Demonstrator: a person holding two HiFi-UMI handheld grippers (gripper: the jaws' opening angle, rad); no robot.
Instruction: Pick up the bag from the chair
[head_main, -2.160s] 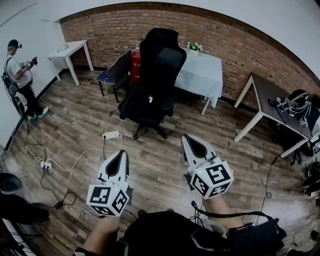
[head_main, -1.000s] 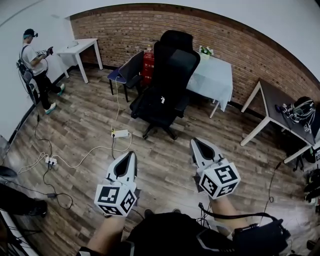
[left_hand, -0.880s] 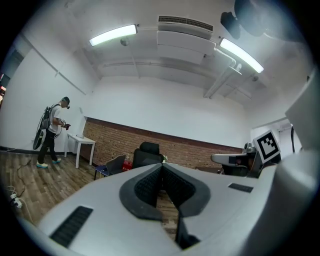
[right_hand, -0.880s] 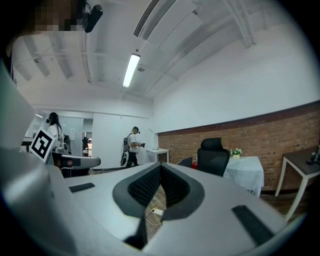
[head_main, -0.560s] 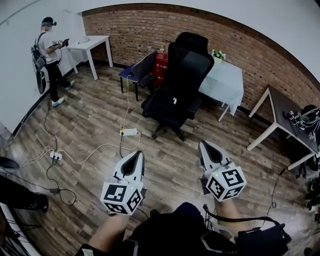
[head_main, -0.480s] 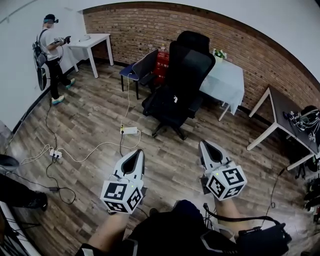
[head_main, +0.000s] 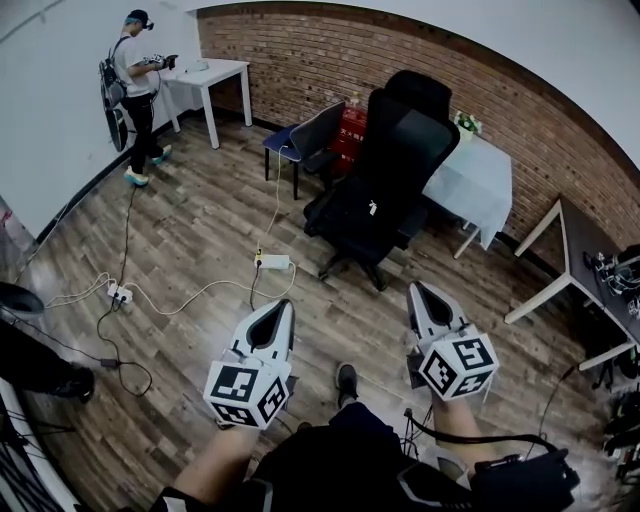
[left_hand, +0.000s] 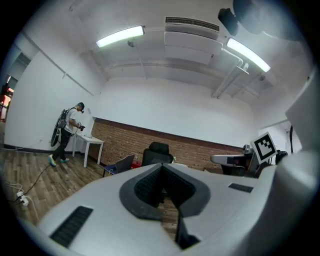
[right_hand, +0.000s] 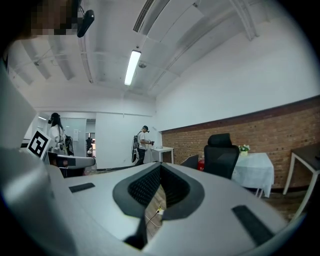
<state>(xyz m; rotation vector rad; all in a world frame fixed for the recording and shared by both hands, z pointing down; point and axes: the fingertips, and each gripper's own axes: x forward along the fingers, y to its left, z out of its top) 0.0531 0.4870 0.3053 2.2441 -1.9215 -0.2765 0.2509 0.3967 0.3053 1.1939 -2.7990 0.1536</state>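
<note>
While the person stands on the wood floor (head_main: 200, 215) with a gripper in each hand, both grippers point toward the black office chair (head_main: 408, 140) and are well apart from it. The left gripper (head_main: 284, 308) has its jaws pressed together, with nothing between them. The right gripper (head_main: 418, 291) is the same: its jaws touch at the tips and hold nothing. Each one has a cube with black and white squares at the back, near the person's hands. The bag (head_main: 352, 215) is a dark lump on the seat of the office chair, with a small white tag on it. It is hard to tell it from the black seat. A white power strip (head_main: 273, 262) lies on the floor between the grippers and the chair, and thin cables run from it. A small blue chair (head_main: 315, 140) is just beside the office chair, on its left. A table with a white cloth (head_main: 478, 185) stands behind the office chair, by the brick wall (head_main: 300, 50). Far off in the corner, another person (head_main: 135, 85) stands at a white table (head_main: 215, 72).
</note>
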